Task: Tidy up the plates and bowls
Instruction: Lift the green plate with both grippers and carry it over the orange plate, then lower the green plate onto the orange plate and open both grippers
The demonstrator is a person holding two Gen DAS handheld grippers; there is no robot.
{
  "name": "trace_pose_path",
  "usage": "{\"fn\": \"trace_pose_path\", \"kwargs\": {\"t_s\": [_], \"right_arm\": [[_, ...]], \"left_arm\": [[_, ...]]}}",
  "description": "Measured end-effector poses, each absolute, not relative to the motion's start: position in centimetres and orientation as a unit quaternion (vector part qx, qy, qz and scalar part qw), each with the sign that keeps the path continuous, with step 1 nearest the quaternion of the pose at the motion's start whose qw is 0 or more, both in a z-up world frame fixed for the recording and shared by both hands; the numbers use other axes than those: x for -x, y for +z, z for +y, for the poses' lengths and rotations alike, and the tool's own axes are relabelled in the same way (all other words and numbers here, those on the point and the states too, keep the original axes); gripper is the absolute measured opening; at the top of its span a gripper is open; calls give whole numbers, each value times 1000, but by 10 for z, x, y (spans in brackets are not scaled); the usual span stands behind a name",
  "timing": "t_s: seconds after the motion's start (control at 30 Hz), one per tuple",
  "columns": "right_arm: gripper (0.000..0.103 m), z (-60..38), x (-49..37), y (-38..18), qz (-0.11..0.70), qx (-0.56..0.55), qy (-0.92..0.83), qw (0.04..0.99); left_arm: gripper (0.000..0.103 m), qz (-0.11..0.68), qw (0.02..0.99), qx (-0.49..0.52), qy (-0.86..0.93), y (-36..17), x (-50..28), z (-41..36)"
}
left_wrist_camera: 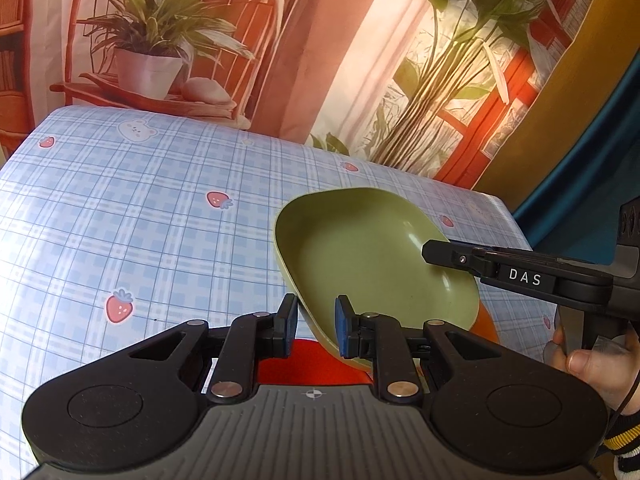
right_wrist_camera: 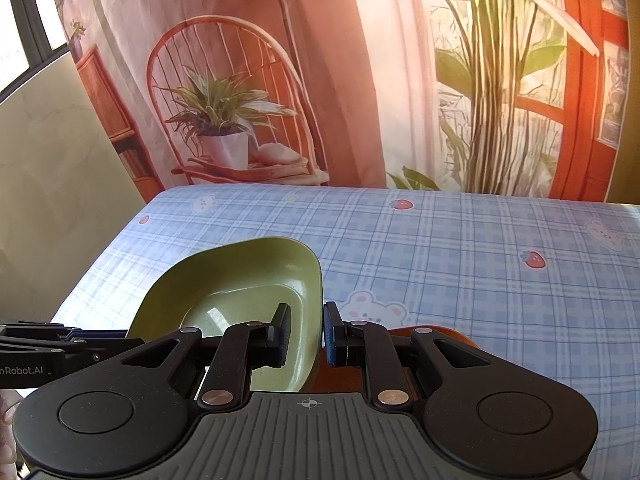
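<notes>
Green bowl [left_wrist_camera: 372, 264] off table, tilted, held at two rims above orange dish [left_wrist_camera: 312, 364] on blue check cloth [left_wrist_camera: 140, 220].
Left gripper [left_wrist_camera: 316, 330]: clenched on near-left rim, wall between pads; bowl body runs toward 1 o'clock from pads.
Right gripper [right_wrist_camera: 304, 332]: clenched on opposite rim; in its view bowl lies toward 10 o'clock.
Both hands equally near; neither free.
Judgement: next move turns on bowl centred over orange dish directly beneath; lower level, then release.
</notes>
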State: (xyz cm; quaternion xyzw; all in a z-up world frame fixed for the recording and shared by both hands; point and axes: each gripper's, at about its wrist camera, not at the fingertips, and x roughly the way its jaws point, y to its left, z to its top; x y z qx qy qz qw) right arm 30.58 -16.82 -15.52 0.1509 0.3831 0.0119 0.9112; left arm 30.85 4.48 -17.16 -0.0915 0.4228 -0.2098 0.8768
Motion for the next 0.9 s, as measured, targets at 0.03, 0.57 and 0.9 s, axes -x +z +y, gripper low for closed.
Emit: {"fn": "trace_pose_path", "kwargs": {"t_s": [0.03,0.57,0.9], "right_arm": [[16,-170,-304,-155,382,-151,11,912],[16,-204,-276,-152,375,-160,-9,913],[16,-233,-258,-163,371,-174,-18,912]], "left_arm": [[21,423,876,91,-211,-172,-307,43],[21,438,864,72,-238,-173,-301,6],[22,447,857,54,-251,-178,-300,-23]]}}
